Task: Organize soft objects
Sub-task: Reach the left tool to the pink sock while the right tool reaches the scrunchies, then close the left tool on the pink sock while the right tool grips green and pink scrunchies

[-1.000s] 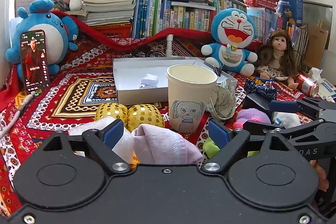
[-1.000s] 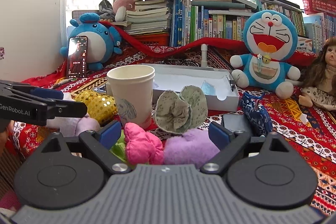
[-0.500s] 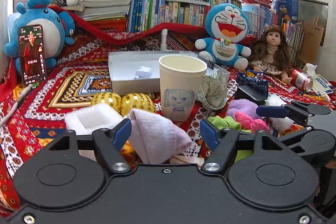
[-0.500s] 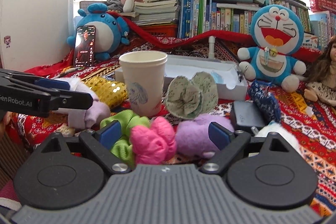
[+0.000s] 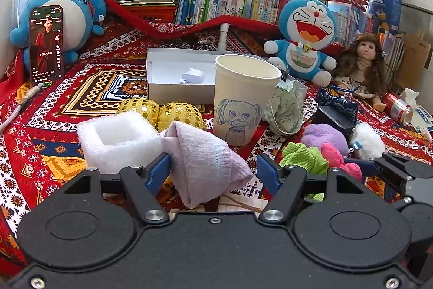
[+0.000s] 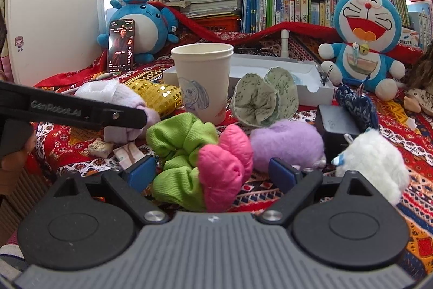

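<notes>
Lilac cloth [image 5: 208, 156] sits between the left hand-held gripper's [image 5: 213, 169] half-spread pads, not squeezed. Right hand-held gripper [image 6: 208, 174] is spread around the pink and green scrunchies [image 6: 200, 153]. Paper cup [image 5: 240, 96] at 12 o'clock could tip over if the lift swings.

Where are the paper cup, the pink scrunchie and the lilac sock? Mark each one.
paper cup [image 5: 238, 110]: left wrist view, on the dog drawing.
pink scrunchie [image 6: 224, 167]: right wrist view, on its middle fold.
lilac sock [image 5: 205, 159]: left wrist view, on its ribbed middle.

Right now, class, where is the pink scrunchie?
In the right wrist view the pink scrunchie lies between the right gripper's fingers, against the green scrunchie.
</notes>
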